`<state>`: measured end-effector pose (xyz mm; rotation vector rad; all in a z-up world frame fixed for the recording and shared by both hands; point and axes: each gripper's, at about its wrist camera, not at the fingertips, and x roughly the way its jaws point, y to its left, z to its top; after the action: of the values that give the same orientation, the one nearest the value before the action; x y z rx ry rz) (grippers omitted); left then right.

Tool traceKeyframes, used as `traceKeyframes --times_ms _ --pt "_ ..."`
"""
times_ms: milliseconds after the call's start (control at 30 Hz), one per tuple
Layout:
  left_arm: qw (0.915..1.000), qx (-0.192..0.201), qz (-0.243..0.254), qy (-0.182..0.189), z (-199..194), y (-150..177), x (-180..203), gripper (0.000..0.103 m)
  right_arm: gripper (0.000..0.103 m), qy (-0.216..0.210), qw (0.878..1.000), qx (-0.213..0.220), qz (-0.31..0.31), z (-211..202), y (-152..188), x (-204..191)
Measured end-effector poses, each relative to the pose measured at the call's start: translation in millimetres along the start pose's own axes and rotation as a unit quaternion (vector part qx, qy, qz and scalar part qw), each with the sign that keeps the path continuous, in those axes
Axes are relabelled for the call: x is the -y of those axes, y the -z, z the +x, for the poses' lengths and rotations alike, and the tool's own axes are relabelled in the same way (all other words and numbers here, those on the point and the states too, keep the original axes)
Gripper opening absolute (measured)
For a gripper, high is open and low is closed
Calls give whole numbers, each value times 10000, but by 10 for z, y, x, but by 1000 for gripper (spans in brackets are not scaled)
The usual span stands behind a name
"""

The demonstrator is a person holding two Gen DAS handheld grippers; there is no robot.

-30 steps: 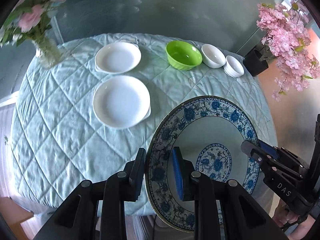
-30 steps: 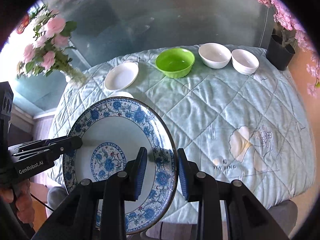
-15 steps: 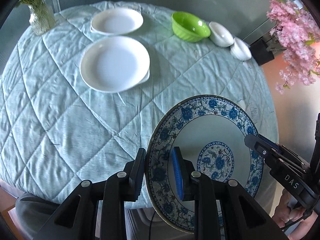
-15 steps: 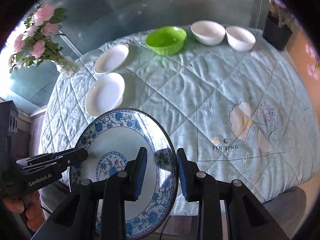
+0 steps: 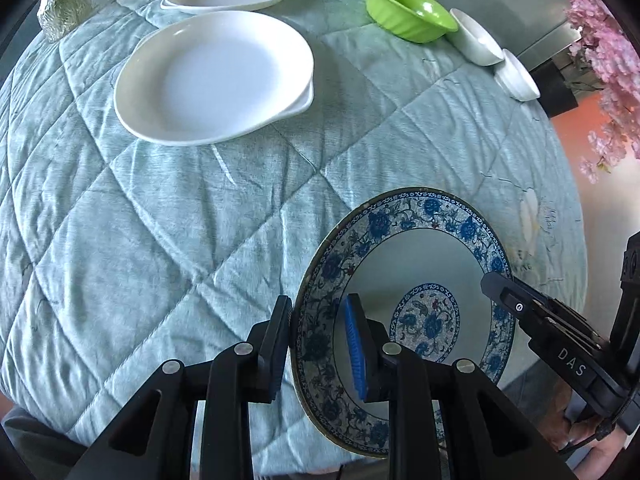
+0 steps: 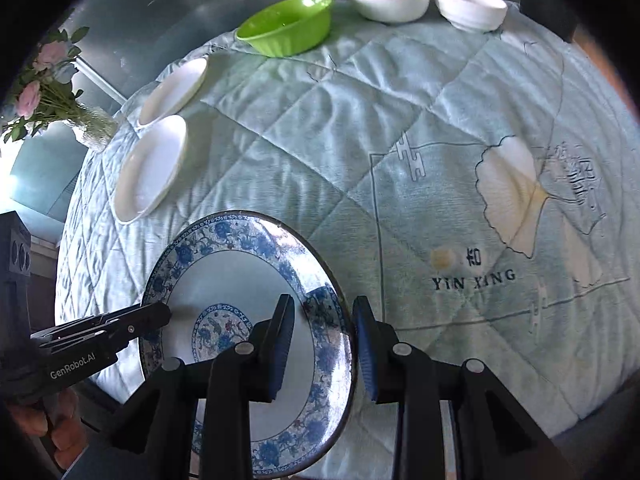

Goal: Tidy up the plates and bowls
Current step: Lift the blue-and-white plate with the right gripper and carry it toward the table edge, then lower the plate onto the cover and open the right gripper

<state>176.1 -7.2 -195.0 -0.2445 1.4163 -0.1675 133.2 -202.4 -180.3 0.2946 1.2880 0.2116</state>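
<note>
Your blue-patterned plate (image 5: 420,256) loses its lower rim behind the left gripper (image 5: 318,344) at the bottom of the left wrist view, and the right gripper (image 6: 322,344) covers its lower right in the right wrist view. The glass vase (image 5: 64,0) is clipped by the upper left edge, stems out of frame. The pink blossoms (image 5: 604,80) run off the right edge. Your hand (image 6: 44,420) at lower left is dim and half cut off. Whether the plate touches the quilted cloth (image 5: 160,240), you can't tell.
</note>
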Motion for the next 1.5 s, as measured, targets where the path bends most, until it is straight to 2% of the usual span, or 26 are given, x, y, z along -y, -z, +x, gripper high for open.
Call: traceKeyframes --times_ms 467,700,733,767,800,867,933,967,1033,1100,1133,1200,1233,1267,1300,1333,1367,1400,1467,1500 --pt "9998 221 23 -22 205 -391 97 23 30 6 9996 239 115 185 -226 136" --pt "9997 229 80 -7 186 -415 128 25 35 64 9998 206 -8 218 -260 119" --pt "9997 238 75 -8 151 -392 116 29 35 54 9998 179 -37 212 -260 117" --pt "9995 298 93 19 91 -373 113 33 42 59 9998 146 -74 186 -266 112" --pt "9989 453 141 -37 -27 -348 115 37 58 82 9998 158 -94 150 -271 105" --pt "9957 868 188 -276 -290 -286 103 66 82 306 9986 348 -235 -24 -266 86" --pt "9881 1443 191 -507 -596 -214 74 85 84 478 9967 502 -414 -199 -264 49" --pt "9840 1678 200 -573 -737 -180 51 91 88 558 9951 587 -563 -331 -270 2" --pt "9774 1993 201 -676 -1028 -140 -26 96 101 646 9919 781 -769 -516 -269 -90" --pt "9756 2087 164 -667 -1224 -128 -119 97 102 677 9886 963 -940 -697 -262 -204" --pt "9757 2085 140 -655 -1325 -130 -175 95 102 689 9880 980 -974 -746 -267 -248" --pt "9757 2081 196 -662 -1455 -126 -235 69 102 705 9875 967 -1022 -813 -277 -328" --pt "9763 2042 234 -678 -1513 -119 -290 36 101 681 9874 987 -1034 -840 -284 -357" --pt "9786 1920 241 -694 -1547 -122 -347 11 93 674 9865 1050 -1059 -885 -283 -411" --pt "9796 1869 222 -704 -1591 -102 -378 10 72 695 9857 1076 -1092 -909 -284 -456" --pt "9789 1900 180 -735 -1639 -95 -411 10 63 740 9848 1062 -1156 -921 -293 -519" --pt "9767 1998 176 -764 -1711 -63 -455 14 52 792 9843 1026 -1196 -921 -306 -583" --pt "9726 2160 179 -841 -1783 -53 -459 22 52 789 9841 1024 -1214 -930 -318 -631" --pt "9668 2356 62 -983 -1883 -19 -504 91 54 754 9829 1091 -1275 -965 -325 -722" --pt "9642 2466 15 -977 -1924 -9 -515 98 62 715 9819 1129 -1342 -984 -337 -781"
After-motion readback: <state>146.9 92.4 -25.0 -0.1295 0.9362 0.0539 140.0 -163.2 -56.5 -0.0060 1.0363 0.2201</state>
